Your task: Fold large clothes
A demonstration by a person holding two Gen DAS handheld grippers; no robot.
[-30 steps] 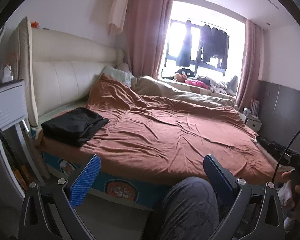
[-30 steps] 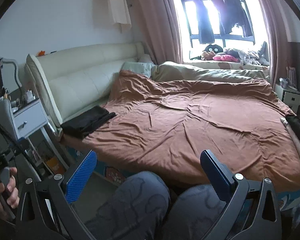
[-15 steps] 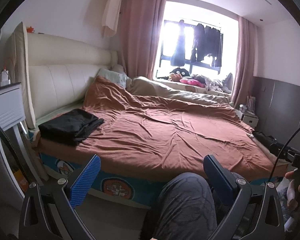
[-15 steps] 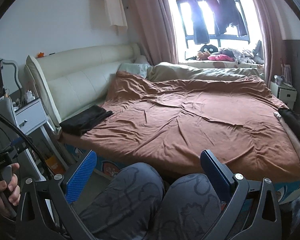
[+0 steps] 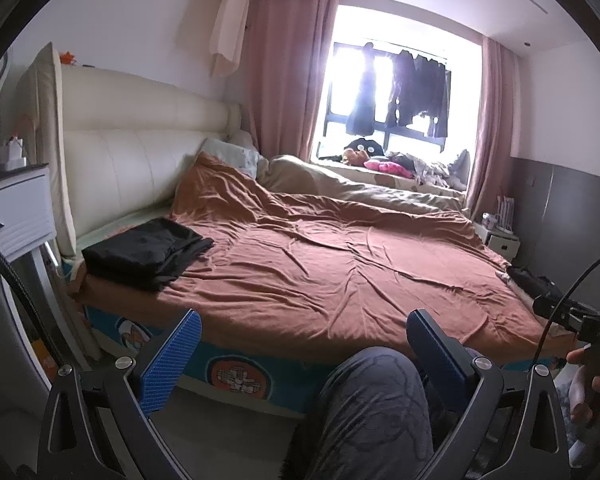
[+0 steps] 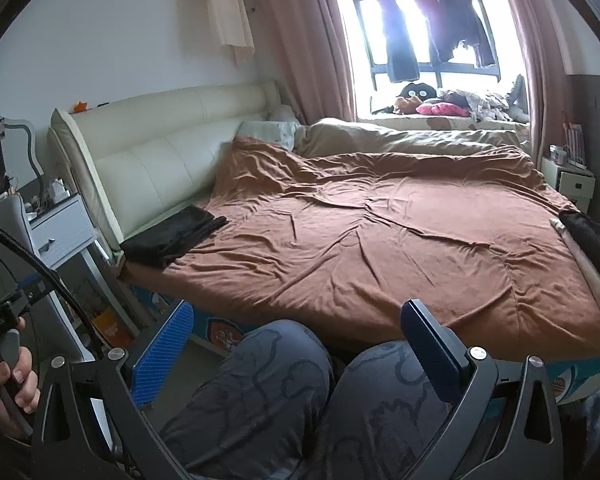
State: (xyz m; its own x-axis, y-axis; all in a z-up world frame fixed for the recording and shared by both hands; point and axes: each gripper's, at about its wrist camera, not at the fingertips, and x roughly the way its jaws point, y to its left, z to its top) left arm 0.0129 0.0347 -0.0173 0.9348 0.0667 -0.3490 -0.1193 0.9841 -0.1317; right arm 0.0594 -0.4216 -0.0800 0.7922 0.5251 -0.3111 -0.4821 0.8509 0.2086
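A folded black garment (image 5: pixel 144 252) lies at the near left corner of the bed, also in the right wrist view (image 6: pixel 172 236). Another dark garment (image 6: pixel 592 236) lies in a heap at the bed's right edge; it shows small in the left wrist view (image 5: pixel 536 284). My left gripper (image 5: pixel 304 328) is open and empty, held low in front of the bed above my knees. My right gripper (image 6: pixel 296 320) is open and empty too, at about the same height.
A rust-brown cover (image 5: pixel 340 272) spreads over the bed (image 6: pixel 360 240). A cream headboard (image 5: pixel 120 160) stands at the left with a white nightstand (image 5: pixel 20 212) beside it. My knees (image 6: pixel 280 392) fill the foreground. A window sill (image 6: pixel 440 116) holds toys and clothes.
Both grippers have drawn back and lowered a little from the bed. Both stay open and empty.
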